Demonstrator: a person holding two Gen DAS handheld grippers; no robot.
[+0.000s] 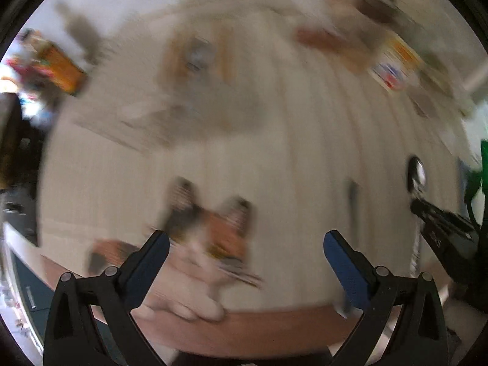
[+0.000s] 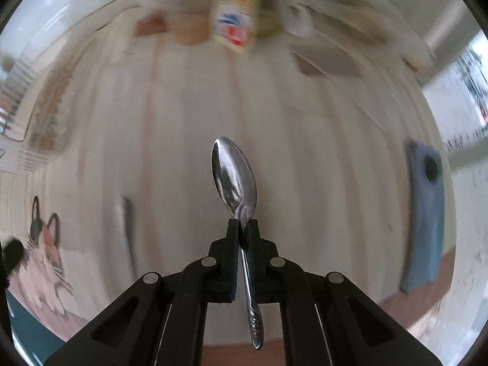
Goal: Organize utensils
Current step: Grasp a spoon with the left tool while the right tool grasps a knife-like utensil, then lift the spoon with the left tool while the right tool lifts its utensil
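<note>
A shiny metal spoon (image 2: 235, 174) is clamped by its neck in my right gripper (image 2: 243, 224), bowl pointing away, handle hanging back between the arms. That gripper is shut on it above a pale striped tablecloth (image 2: 305, 152). A second metal utensil (image 2: 128, 228), blurred, lies on the cloth to the left. In the left wrist view my left gripper (image 1: 247, 244) stands wide open with nothing between its blue pads, above a cat picture (image 1: 210, 235) on the cloth. The spoon (image 1: 416, 174) and the right gripper (image 1: 418, 207) show at the right edge there. The dark utensil (image 1: 353, 196) is a blur.
A blurred holder or container (image 1: 198, 58) stands at the far middle of the table. Boxes and packets (image 2: 235, 9) crowd the far edge. A blue cloth (image 2: 424, 225) lies at the right. An orange box (image 1: 61, 70) sits far left. The table's near edge (image 1: 244, 329) runs below the left gripper.
</note>
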